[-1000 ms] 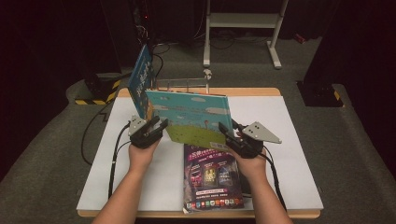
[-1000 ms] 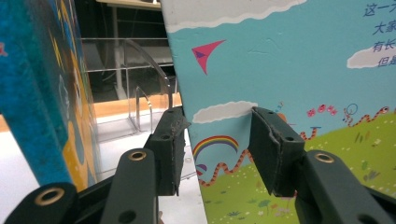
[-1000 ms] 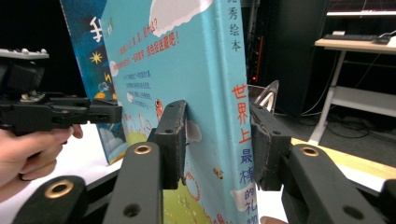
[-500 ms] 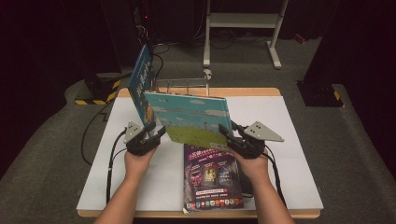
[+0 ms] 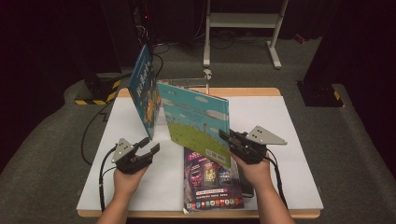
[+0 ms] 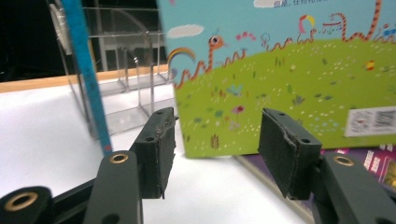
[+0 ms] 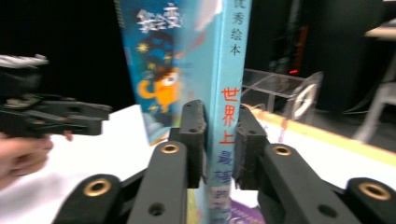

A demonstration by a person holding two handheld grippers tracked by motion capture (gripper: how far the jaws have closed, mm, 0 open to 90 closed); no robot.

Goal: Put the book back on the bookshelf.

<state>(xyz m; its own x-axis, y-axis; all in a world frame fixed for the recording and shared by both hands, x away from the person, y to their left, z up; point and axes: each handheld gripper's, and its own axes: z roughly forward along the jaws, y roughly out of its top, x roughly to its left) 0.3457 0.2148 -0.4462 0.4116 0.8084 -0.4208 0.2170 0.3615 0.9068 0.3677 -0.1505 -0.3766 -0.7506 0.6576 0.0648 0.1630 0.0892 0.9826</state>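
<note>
A picture book with a blue sky and green meadow cover stands on edge, tilted, above the table's middle. My right gripper is shut on its spine at the lower right corner. My left gripper is open and holds nothing; it sits left of the book and nearer to me. In the left gripper view the jaws stand wide apart, with the meadow cover just beyond them. A purple book lies flat under the raised one.
A blue book with an orange cat leans in a clear acrylic rack at the back left. A white mat covers the wooden table. In the right gripper view, the left gripper shows at the left. A metal stand is beyond the table.
My left gripper let go of the picture book's left edge, opened and drew back toward me and leftward. The book now hangs from the right gripper alone.
</note>
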